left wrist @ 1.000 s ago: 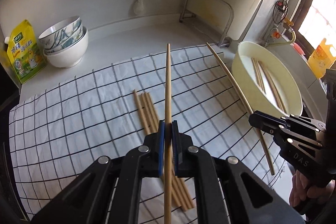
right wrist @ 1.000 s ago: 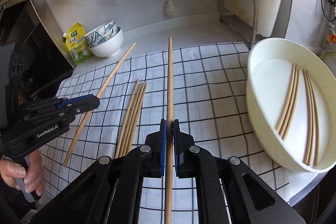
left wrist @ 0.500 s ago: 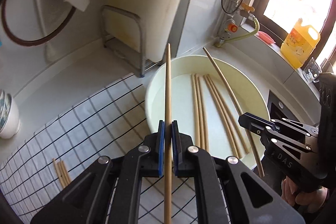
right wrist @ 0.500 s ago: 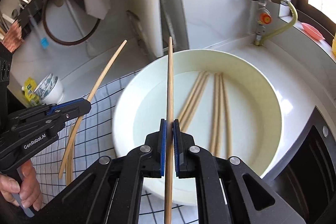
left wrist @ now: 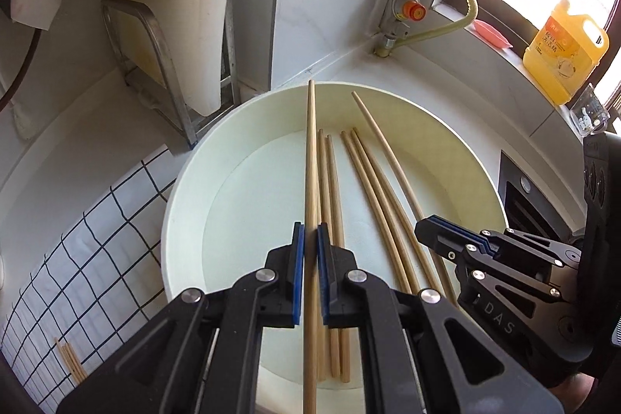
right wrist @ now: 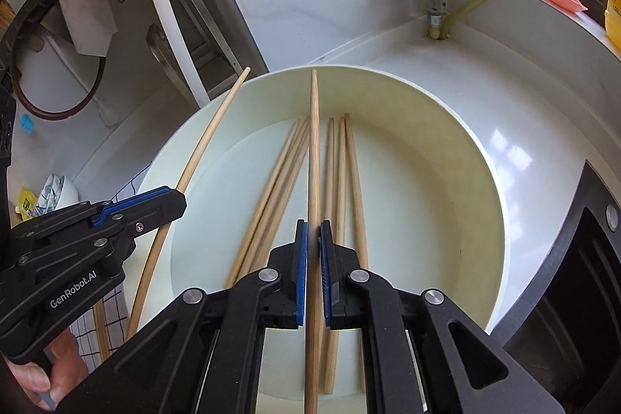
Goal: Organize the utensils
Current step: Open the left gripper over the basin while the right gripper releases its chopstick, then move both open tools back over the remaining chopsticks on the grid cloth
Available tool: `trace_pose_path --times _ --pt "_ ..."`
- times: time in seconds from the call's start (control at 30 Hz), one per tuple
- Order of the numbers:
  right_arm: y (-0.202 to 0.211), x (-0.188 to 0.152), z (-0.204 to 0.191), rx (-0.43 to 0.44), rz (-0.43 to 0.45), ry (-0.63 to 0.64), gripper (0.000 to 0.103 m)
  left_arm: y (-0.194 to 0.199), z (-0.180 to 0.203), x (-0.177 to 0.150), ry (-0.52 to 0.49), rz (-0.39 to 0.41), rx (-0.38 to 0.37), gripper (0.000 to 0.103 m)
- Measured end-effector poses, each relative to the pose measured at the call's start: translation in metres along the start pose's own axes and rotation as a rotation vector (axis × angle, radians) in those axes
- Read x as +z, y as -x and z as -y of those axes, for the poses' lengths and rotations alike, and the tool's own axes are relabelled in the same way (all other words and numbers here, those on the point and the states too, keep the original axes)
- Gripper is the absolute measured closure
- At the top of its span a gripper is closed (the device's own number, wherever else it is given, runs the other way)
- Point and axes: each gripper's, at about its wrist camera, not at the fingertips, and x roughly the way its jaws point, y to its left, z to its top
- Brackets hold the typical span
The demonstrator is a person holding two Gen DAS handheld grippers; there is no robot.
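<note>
Left wrist view: the left gripper (left wrist: 307, 251) pinches one chopstick (left wrist: 310, 158) over the white basin (left wrist: 186, 189), where loose chopsticks (left wrist: 351, 189) lie. Three more sit on the checked cloth (left wrist: 77, 251). Right wrist view: the right gripper (right wrist: 313, 247) clamps its own chopstick (right wrist: 314, 142) above the same basin (right wrist: 481, 204).

chopsticks (left wrist: 310, 181): pale wood, matt, smooth | basin (left wrist: 186, 189): cream plastic, smooth, faint sheen | left gripper (left wrist: 308, 274): matt black plastic, blue pads, metal screws | cloth (left wrist: 89, 251): white checked fabric | countertop (right wrist: 504, 72): glossy white | rack (left wrist: 155, 64): brushed metal | jug (left wrist: 564, 61): yellow plastic
</note>
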Motion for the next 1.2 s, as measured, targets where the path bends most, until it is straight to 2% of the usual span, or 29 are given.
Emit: trace_pose_path --times 0.17,0.33,0.4,0.43,0.47,0.53,0.67,0.8,0.97,1.1,1.2 --pt "-0.014 -0.004 0.006 0.008 -0.041 -0.017 0.096 -0.022 -0.003 0.002 0.021 -0.055 0.017 0.095" --pt "-0.013 -0.004 0.009 -0.004 -0.035 -0.028 0.095 -0.027 -0.006 0.002 0.044 -0.073 0.009 0.094" --pt "-0.009 -0.002 0.01 -0.006 -0.02 -0.032 0.09 -0.025 -0.006 0.002 0.047 -0.071 0.015 0.084" --pt "-0.006 -0.003 0.01 -0.007 -0.013 -0.033 0.087 -0.023 -0.006 0.002 0.052 -0.066 0.02 0.076" --pt "-0.003 -0.003 0.01 -0.007 -0.009 -0.035 0.087 -0.02 -0.006 0.001 0.056 -0.059 0.027 0.068" --pt "0.001 -0.005 0.01 -0.008 -0.007 -0.036 0.085 -0.014 -0.009 0.0 0.064 -0.045 0.037 0.062" --pt "0.009 -0.011 0.01 -0.005 -0.004 -0.031 0.083 0.002 -0.013 -0.005 0.073 -0.02 0.066 0.061" --pt "0.017 -0.017 0.004 0.004 0.003 -0.01 0.075 0.022 -0.018 -0.015 0.081 0.002 0.092 0.059" --pt "0.03 -0.026 -0.017 0.016 0.002 0.029 0.069 0.05 -0.028 -0.03 0.089 0.046 0.134 0.045" --pt "0.04 -0.034 -0.04 0.026 0.006 0.08 0.064 0.072 -0.045 -0.047 0.125 0.065 0.152 0.045" --pt "0.046 -0.041 -0.061 0.038 0.006 0.126 0.062 0.089 -0.058 -0.062 0.155 0.077 0.175 0.04"
